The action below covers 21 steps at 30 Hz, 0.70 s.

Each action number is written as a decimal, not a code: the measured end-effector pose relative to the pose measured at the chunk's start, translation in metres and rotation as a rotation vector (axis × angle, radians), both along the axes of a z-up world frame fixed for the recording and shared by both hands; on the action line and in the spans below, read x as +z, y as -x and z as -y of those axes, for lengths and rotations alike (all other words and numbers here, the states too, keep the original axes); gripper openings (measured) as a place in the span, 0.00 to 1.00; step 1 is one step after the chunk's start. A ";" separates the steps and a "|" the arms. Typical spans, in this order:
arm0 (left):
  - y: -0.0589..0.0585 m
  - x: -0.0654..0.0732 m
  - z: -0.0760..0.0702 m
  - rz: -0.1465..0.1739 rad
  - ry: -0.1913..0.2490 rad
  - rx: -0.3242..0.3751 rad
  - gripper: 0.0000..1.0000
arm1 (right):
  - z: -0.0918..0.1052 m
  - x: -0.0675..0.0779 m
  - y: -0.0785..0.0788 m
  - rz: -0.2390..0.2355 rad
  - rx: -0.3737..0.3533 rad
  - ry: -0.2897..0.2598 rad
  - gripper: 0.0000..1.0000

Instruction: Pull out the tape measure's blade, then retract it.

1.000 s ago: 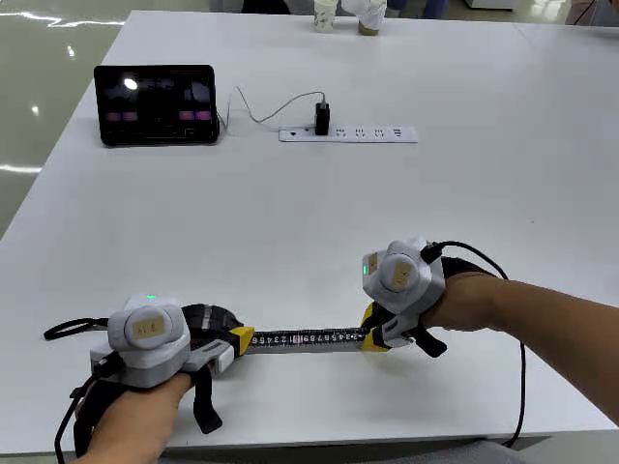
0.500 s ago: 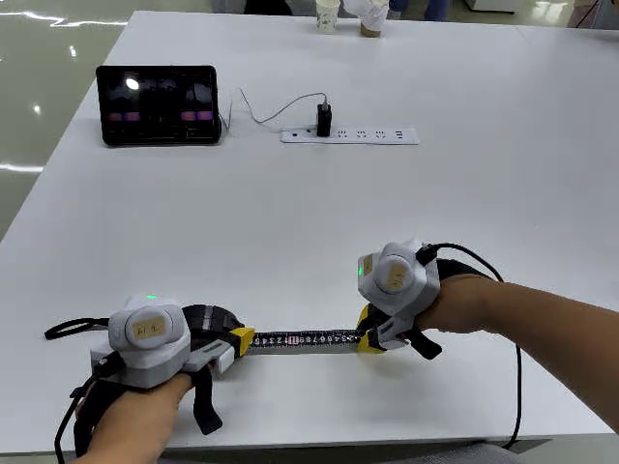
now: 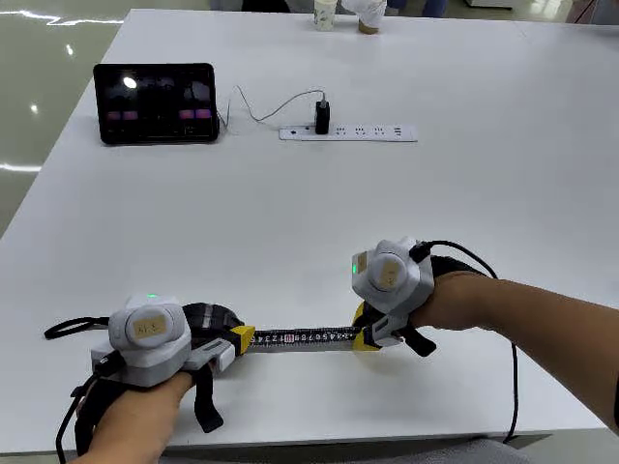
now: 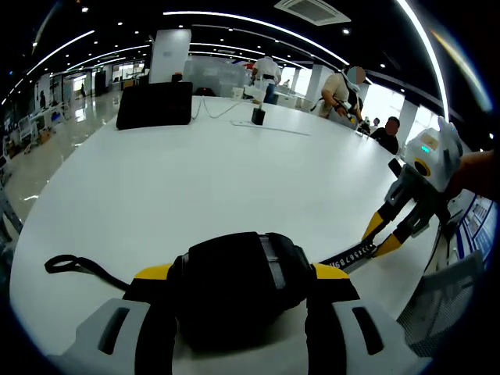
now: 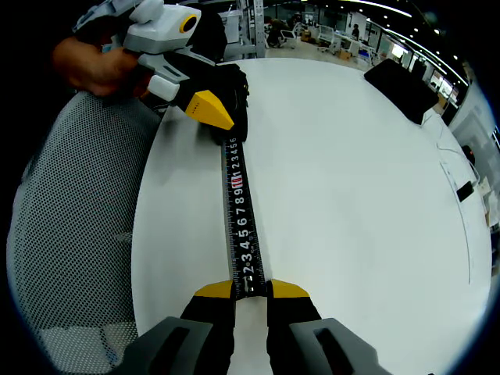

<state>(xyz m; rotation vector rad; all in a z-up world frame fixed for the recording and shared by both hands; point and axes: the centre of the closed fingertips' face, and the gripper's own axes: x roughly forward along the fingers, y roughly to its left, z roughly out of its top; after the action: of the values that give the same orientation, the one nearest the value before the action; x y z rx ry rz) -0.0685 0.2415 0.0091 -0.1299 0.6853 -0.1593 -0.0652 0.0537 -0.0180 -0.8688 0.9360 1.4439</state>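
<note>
One tape measure, two tongs

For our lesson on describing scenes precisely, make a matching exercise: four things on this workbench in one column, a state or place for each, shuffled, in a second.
Things: 1 tape measure case; 2 blade; 3 tablet; 4 power strip.
States: A screen lit, far left; B black plug in it; C clamped by the left gripper; D end pinched by the right gripper.
Pairs: 1-C; 2-D; 3-A; 4-B.
</note>
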 end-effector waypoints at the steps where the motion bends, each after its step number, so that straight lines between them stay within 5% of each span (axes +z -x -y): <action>1: 0.000 0.000 0.000 0.000 0.000 0.000 0.62 | 0.000 0.000 0.000 0.000 0.001 -0.001 0.12; 21: 0.000 0.001 0.000 0.001 0.003 0.002 0.62 | -0.009 0.000 0.003 -0.007 0.000 -0.004 0.12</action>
<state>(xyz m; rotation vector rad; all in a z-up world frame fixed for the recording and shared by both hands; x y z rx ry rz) -0.0690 0.2415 0.0101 -0.1334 0.6840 -0.1583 -0.0679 0.0627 -0.0181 -0.8615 0.9382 1.4488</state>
